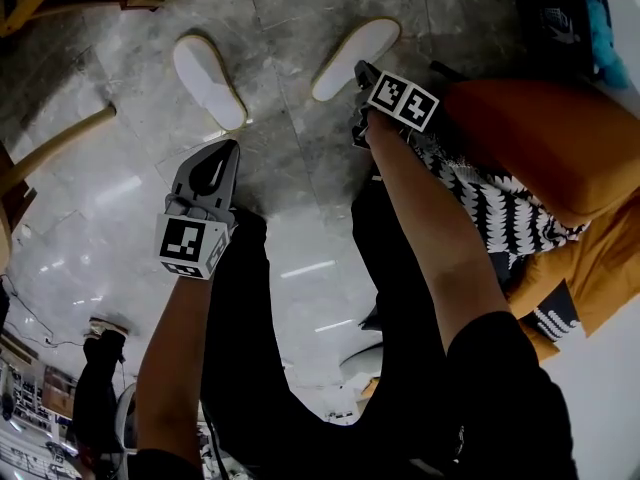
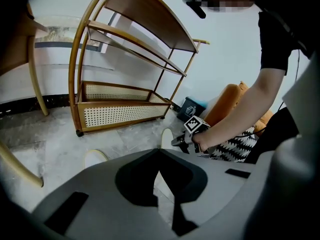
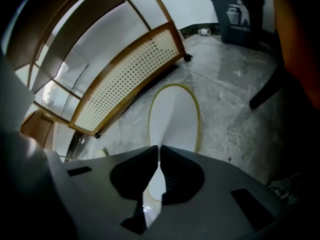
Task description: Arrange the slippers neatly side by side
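Two white slippers lie on a grey marble floor [image 1: 290, 168], seen from above by a seated person holding a gripper in each hand. The left slipper [image 1: 210, 80] and the right slipper [image 1: 355, 56] are well apart and splayed in a V: their near ends come closer together and their far ends point away from each other. A wooden shelf [image 2: 115, 104] stands just beyond them.

The right gripper [image 1: 360, 71] reaches down to the near end of the right slipper. Its jaws are almost together, and its own view shows the slipper's yellow-edged rim in the thin gap between them, so it appears to pinch that end. The left gripper [image 1: 230, 150] hovers above bare floor, nearer than the left slipper and not touching it. Its jaws are fully closed with nothing between them.

The task looks to be at an early stage. Neither slipper is lined up yet. Still to do: swing the right slipper to match the left and bring the pair close, side by side.
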Available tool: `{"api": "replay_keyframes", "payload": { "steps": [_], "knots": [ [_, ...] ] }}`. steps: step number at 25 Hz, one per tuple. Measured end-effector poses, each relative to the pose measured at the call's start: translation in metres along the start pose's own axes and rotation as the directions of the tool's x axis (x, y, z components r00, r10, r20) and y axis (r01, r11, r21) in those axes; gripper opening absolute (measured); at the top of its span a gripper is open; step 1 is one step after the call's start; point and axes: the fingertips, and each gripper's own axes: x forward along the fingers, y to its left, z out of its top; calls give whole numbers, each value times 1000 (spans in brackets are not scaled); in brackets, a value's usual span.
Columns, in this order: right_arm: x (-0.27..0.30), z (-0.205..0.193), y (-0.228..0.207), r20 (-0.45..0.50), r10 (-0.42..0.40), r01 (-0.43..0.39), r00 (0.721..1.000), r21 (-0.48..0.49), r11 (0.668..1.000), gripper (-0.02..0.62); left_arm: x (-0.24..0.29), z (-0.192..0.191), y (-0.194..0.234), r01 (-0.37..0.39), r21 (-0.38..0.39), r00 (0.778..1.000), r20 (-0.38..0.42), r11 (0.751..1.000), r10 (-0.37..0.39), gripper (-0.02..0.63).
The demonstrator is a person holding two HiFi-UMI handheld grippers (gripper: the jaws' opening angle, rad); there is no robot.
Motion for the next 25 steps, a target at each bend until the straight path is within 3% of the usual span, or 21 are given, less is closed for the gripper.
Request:
{"api": "replay_keyframes", "payload": {
  "steps": [3, 5, 8, 11, 15, 25],
  "knots": [
    [-7, 4, 13, -22, -18, 13, 1000, -199, 980, 41, -6, -3, -4, -5, -29, 1000, -5, 1000, 5, 15],
    [-10, 1, 22, -43, -29, 13, 999, -335, 942, 41, -11, -7, -8, -7, -47, 1000, -4, 999, 7, 15],
    [-5, -10, 41, -85, -16, -25, 996, -457, 889, 40, -16, -13, -12, -15, -63, 1000, -4, 998, 14, 15],
    [-1, -25, 53, -124, -26, -38, 992, -489, 871, 40, -19, -20, -14, -22, -82, 1000, -5, 996, 22, 15],
    [9, -47, 64, -171, -48, -41, 984, -481, 876, 40, -23, -21, -18, -22, -92, 1000, 3, 996, 22, 15],
    [41, -80, 59, -228, -118, -24, 967, -536, 844, 40, -26, -33, -10, -39, -113, 999, 8, 993, 40, 15]
  ]
}}
